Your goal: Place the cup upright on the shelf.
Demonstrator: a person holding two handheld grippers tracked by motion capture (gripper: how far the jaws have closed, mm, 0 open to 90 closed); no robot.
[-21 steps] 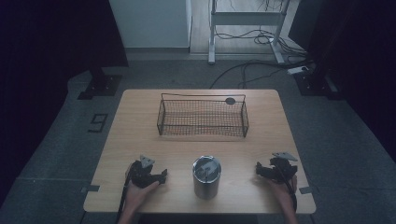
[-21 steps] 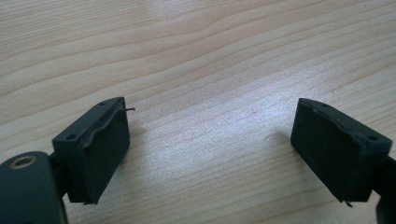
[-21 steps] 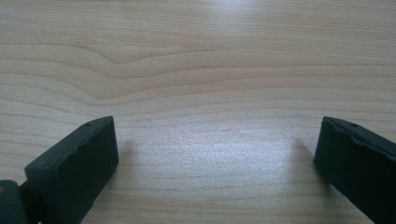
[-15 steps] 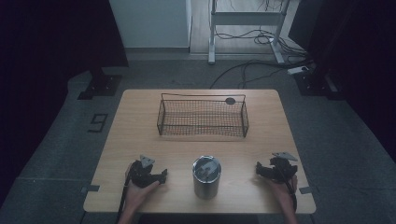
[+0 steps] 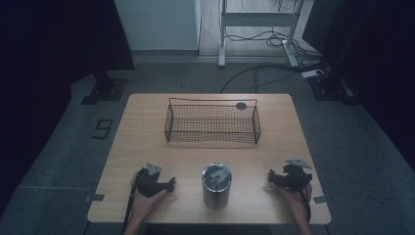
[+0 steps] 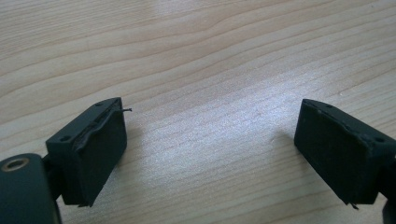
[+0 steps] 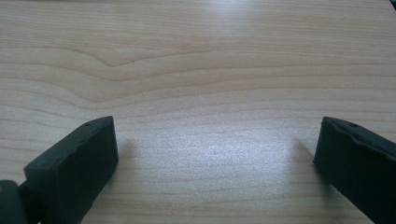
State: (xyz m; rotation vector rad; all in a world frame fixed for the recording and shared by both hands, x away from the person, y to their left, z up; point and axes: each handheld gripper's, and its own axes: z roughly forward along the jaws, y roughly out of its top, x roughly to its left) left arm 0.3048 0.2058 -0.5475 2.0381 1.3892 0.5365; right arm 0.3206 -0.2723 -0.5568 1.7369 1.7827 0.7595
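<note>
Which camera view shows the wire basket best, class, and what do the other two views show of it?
The high view: the wire basket appears whole there, at the far middle of the table, beyond the metal cup. The left and right gripper views look down at bare wood between open jaws, so they offer nothing of the basket.

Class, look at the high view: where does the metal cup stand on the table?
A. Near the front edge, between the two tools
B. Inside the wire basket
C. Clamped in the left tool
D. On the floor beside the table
A: the metal cup stands upright near the front edge, between the left tool and the right tool, apart from both and in front of the wire basket.
</note>
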